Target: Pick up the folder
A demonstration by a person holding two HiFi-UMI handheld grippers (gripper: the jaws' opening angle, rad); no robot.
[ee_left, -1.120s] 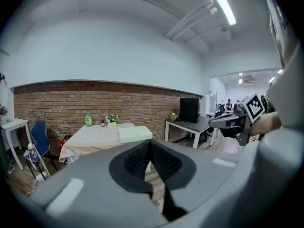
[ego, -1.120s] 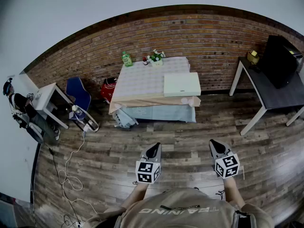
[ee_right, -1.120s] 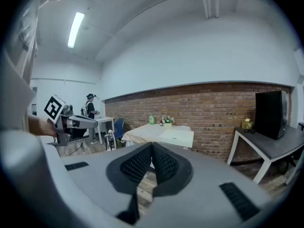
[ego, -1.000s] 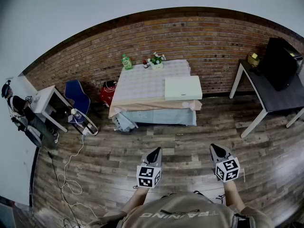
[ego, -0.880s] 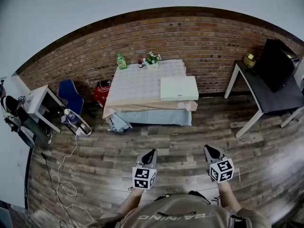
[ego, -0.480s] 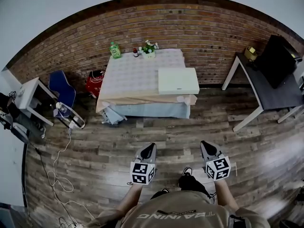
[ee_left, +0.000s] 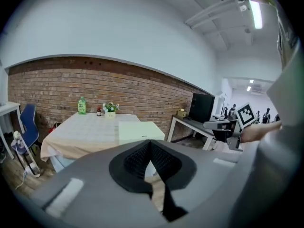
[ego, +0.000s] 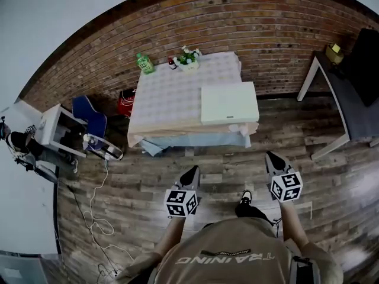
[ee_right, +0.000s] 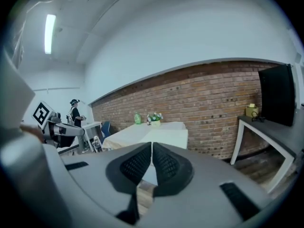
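Pale folder [ego: 229,102] lies flat at the table's [ego: 169,93] edge, where the closed, empty left gripper [ego: 192,171] and right gripper [ego: 270,157] could shove it off.

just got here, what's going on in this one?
A person stands on the wooden floor short of the cloth-covered table, with a claw in each hand. The left claw and the right claw are both shut and empty, pointed toward the table. The folder lies flat at the table's near right corner, untouched. A green bottle and a flower pot stand at the far edge by the brick wall.
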